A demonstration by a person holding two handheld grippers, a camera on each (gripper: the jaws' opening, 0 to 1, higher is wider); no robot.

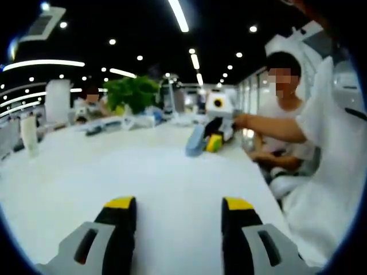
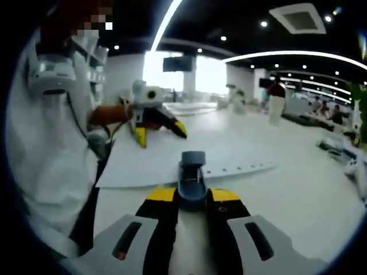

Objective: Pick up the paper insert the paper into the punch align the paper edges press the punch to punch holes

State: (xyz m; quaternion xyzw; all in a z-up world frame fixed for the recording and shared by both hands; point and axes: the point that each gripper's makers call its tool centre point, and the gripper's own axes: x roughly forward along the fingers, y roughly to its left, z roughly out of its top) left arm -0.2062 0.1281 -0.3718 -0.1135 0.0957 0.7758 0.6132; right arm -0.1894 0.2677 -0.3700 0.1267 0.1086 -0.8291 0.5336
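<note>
A slip is the main risk: the punch is clamped between the jaws of the right gripper, and a skewed press could shift the paper beneath it (holes already line its near edge). The left gripper, jaws wide and empty, is seen beyond the punch in the right gripper view; the left gripper view shows the punch across the tabletop.

An open-plan office: long white benches, strip lights in a dark ceiling, a far plant, and seated people.
</note>
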